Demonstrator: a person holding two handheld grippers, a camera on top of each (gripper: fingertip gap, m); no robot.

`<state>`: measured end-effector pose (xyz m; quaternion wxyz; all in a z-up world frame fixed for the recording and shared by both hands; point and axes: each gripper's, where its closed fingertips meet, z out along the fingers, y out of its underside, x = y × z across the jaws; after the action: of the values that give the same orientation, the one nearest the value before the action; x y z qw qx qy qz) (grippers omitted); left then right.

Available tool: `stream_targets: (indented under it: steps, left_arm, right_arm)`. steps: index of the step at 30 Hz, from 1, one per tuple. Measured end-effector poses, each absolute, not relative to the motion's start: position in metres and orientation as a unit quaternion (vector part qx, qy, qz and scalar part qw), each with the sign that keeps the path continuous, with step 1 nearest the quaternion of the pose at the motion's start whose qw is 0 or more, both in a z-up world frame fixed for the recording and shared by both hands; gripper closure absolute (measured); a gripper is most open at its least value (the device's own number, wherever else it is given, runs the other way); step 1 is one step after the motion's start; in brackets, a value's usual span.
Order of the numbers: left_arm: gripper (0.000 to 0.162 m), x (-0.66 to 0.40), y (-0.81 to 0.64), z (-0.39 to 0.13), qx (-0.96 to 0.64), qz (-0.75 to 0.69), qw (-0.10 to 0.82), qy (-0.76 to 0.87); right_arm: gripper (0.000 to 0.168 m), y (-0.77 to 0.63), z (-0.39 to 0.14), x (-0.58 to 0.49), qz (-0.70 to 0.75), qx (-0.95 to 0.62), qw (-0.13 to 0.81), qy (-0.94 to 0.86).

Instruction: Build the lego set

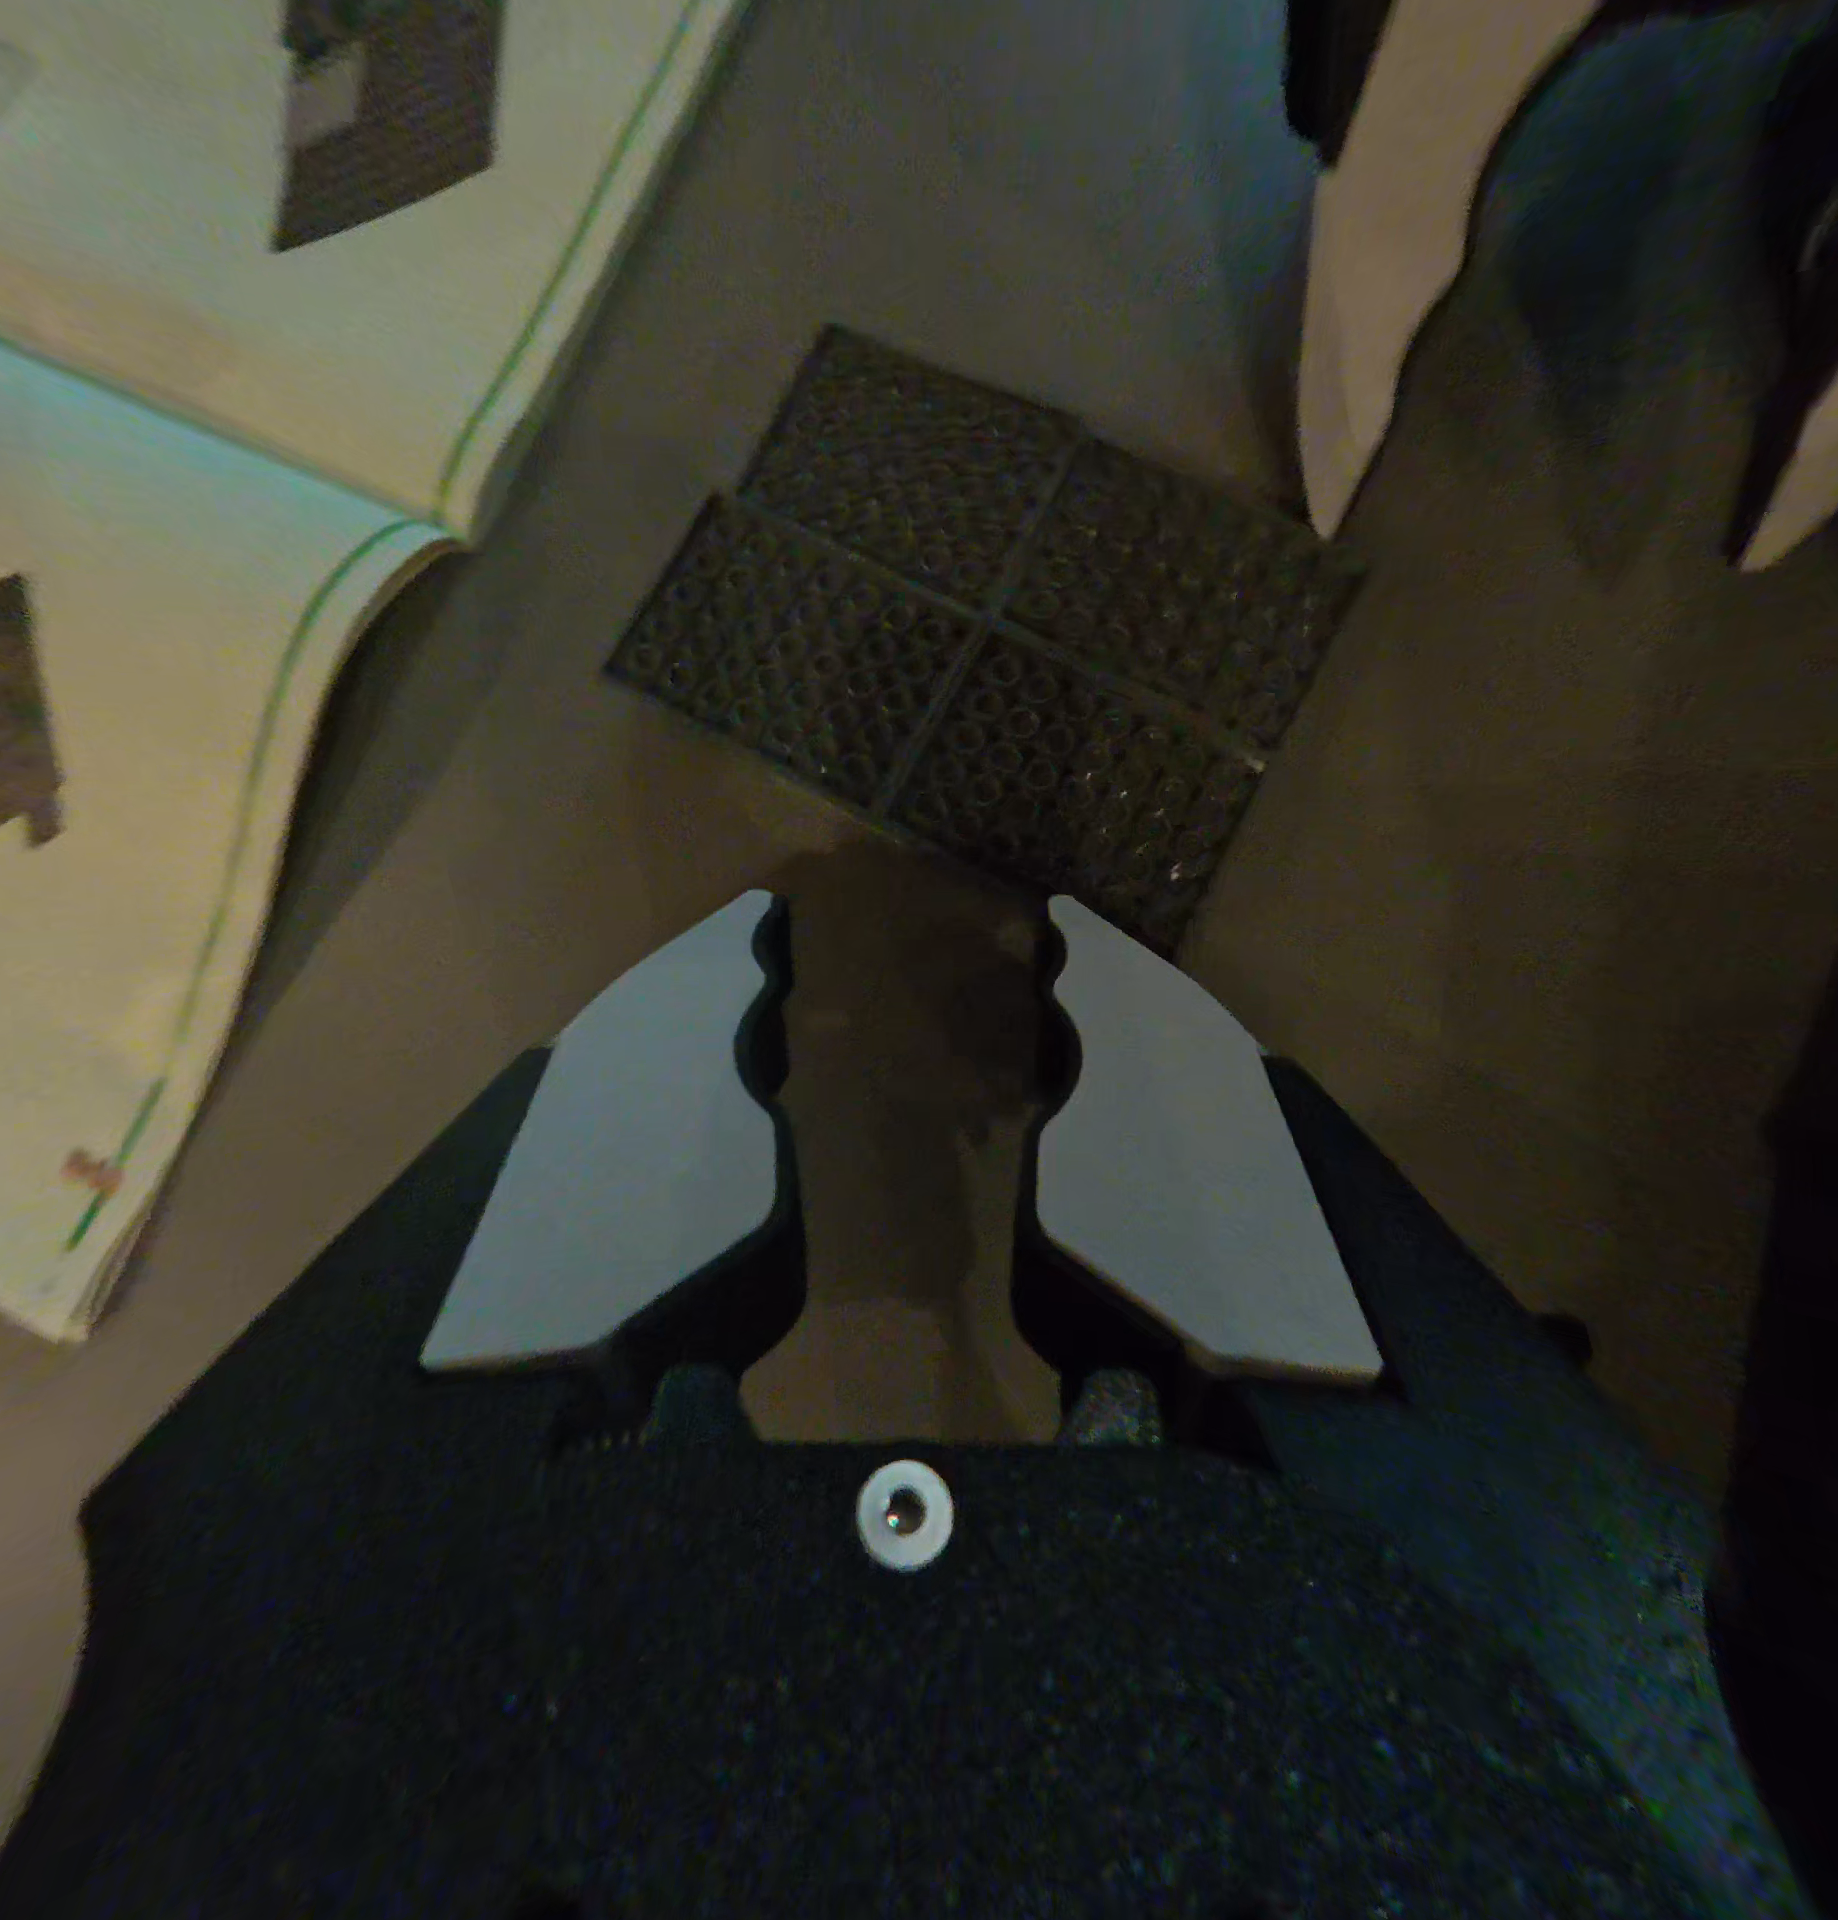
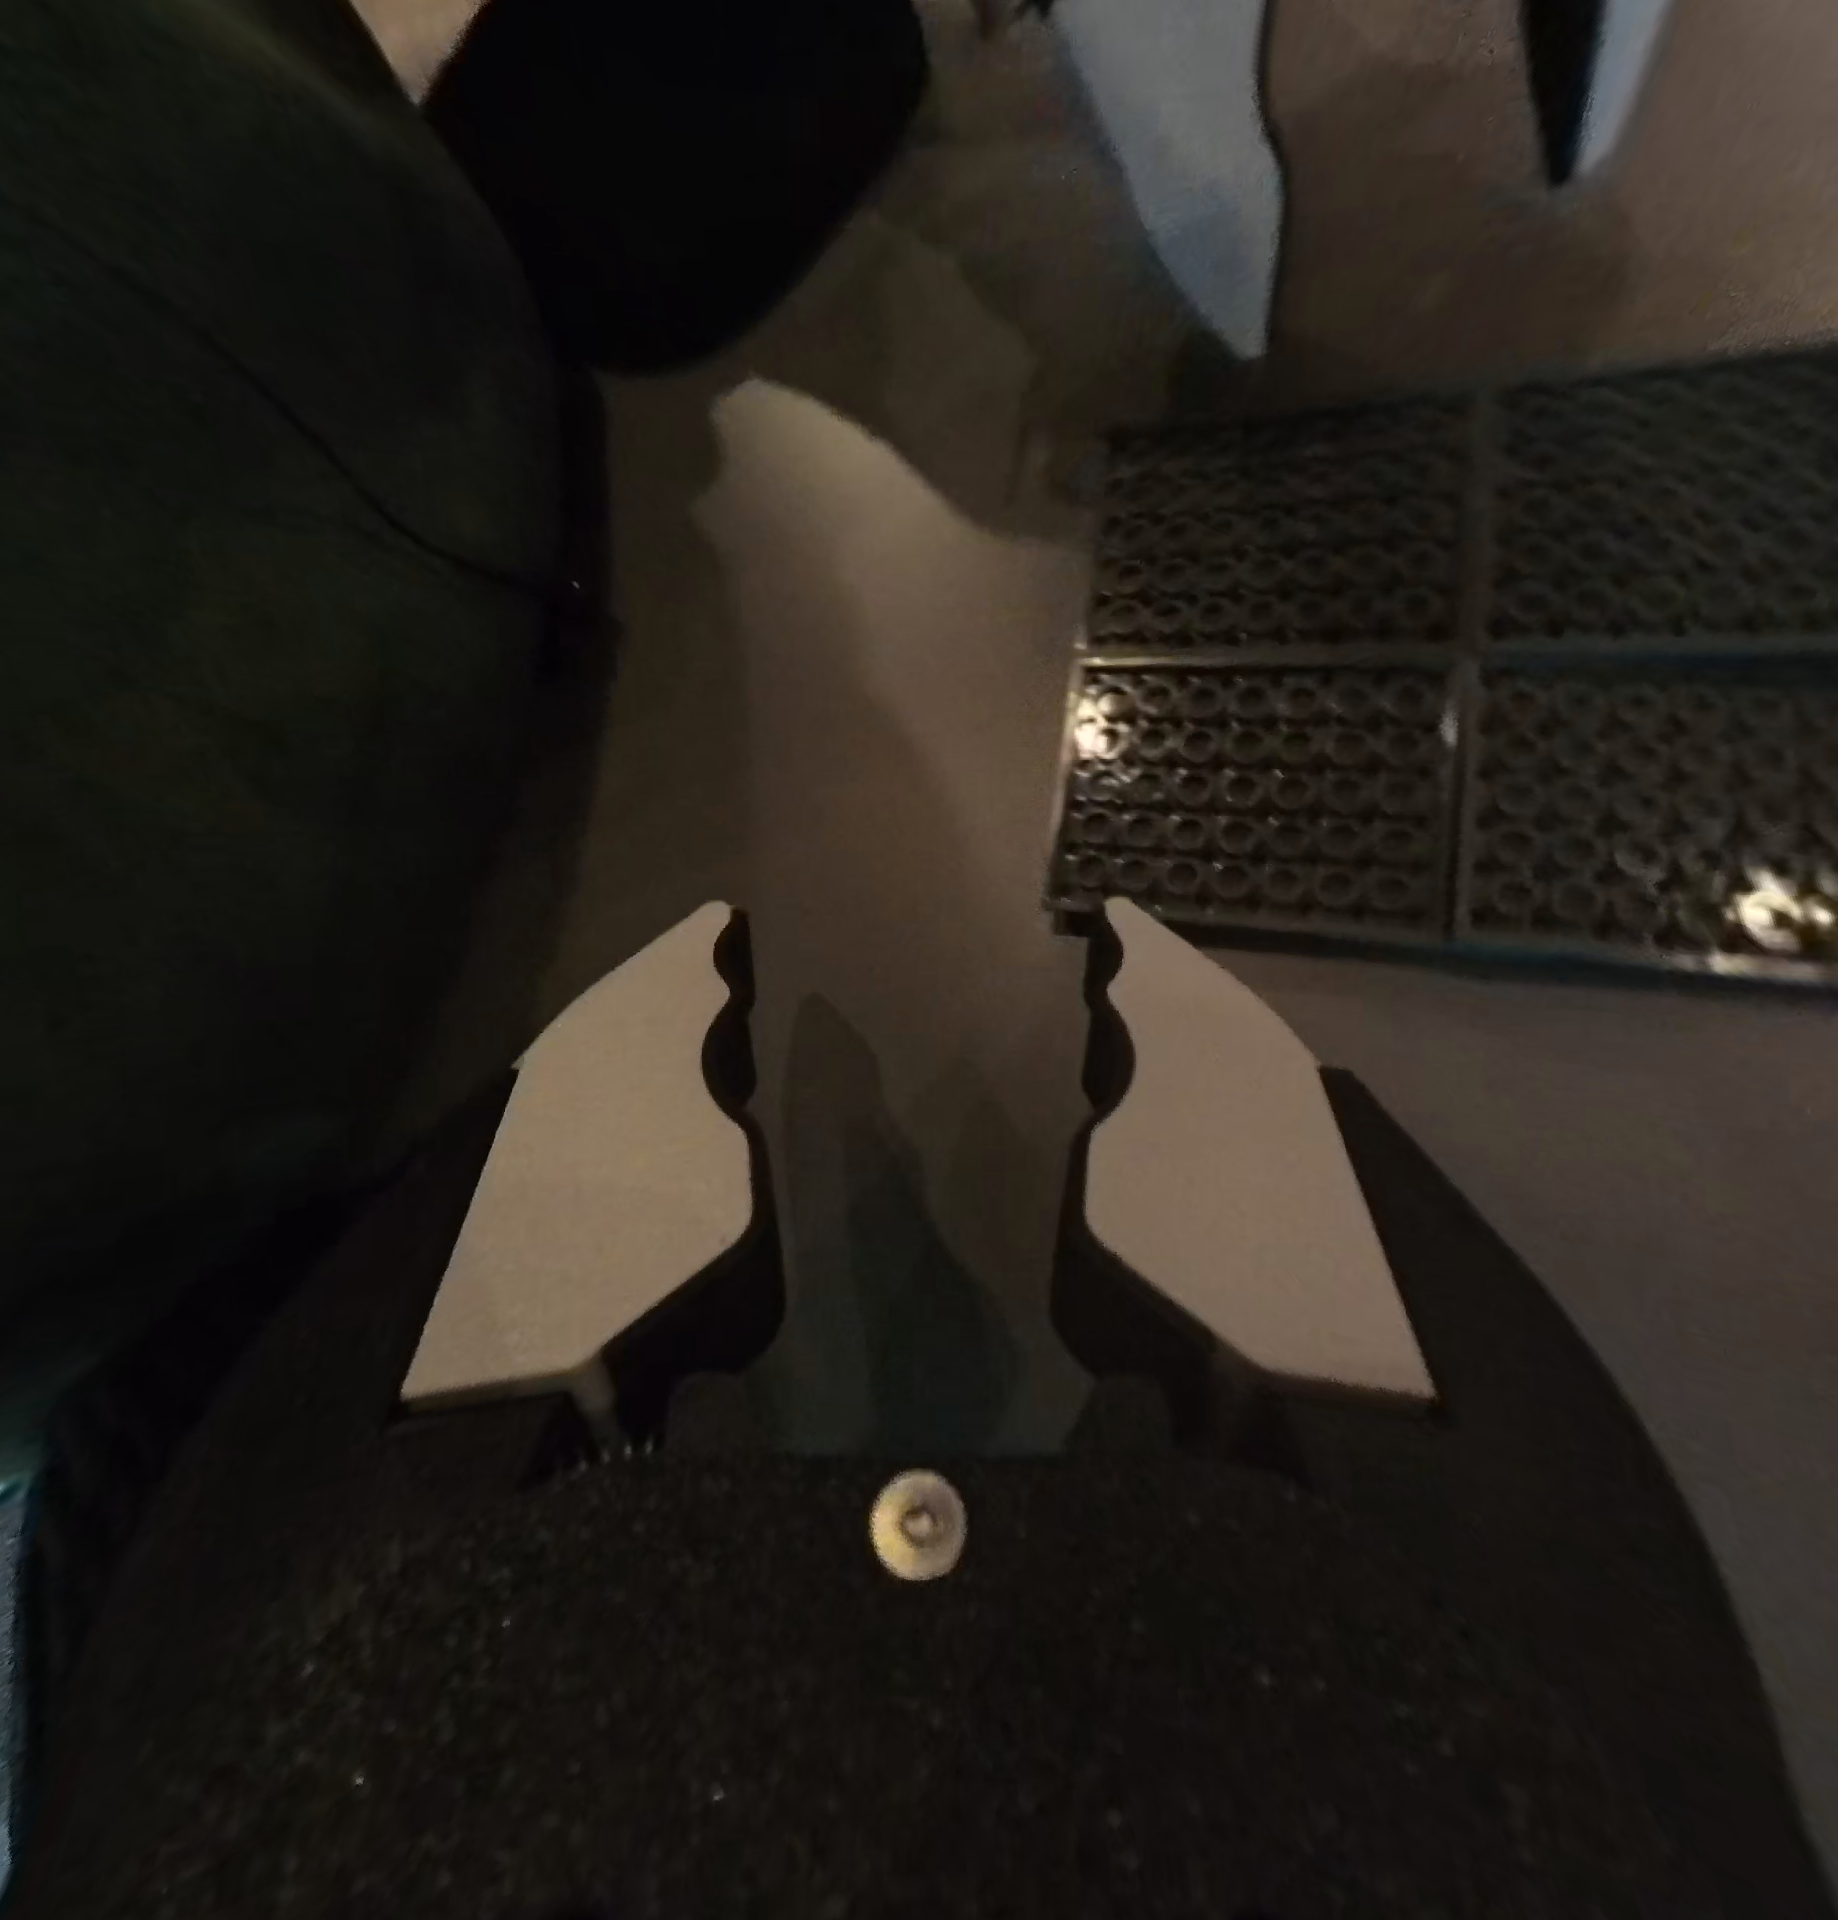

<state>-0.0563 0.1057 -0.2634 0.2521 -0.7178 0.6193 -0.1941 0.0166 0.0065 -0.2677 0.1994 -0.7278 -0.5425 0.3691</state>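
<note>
A dark lego plate assembly (image 1: 982, 634), made of several studded plates joined in a rectangle, lies flat on the brown table. In the left wrist view it sits just beyond my left gripper (image 1: 915, 914), which is open and empty, its fingertips at the plate's near edge. In the right wrist view the same plates (image 2: 1466, 707) lie at the right. My right gripper (image 2: 920, 925) is open and empty, its right fingertip at the plates' near left corner. The other gripper's white fingers (image 1: 1351, 312) show at the top right of the left wrist view.
An open instruction booklet (image 1: 219, 623) with green-edged pages lies at the left of the left wrist view. A dark green sleeve (image 2: 219, 623) fills the left of the right wrist view. The left gripper's white fingers (image 2: 1185, 187) show at the top there.
</note>
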Motion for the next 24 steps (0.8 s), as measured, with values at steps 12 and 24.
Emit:
stream_targets:
  steps: [12, 24]
  left_arm:
    - [0.119, -0.063, 0.063, -0.266, -0.701, -0.205, 0.252, 0.635]
    - [0.119, -0.084, 0.108, -0.273, -0.711, -0.164, 0.253, 0.636]
  right_arm:
    - [0.107, -0.002, -0.268, -0.025, 0.382, -0.699, 0.198, -0.571]
    - [0.107, 0.063, -0.236, -0.001, 0.349, -0.719, 0.297, -0.522]
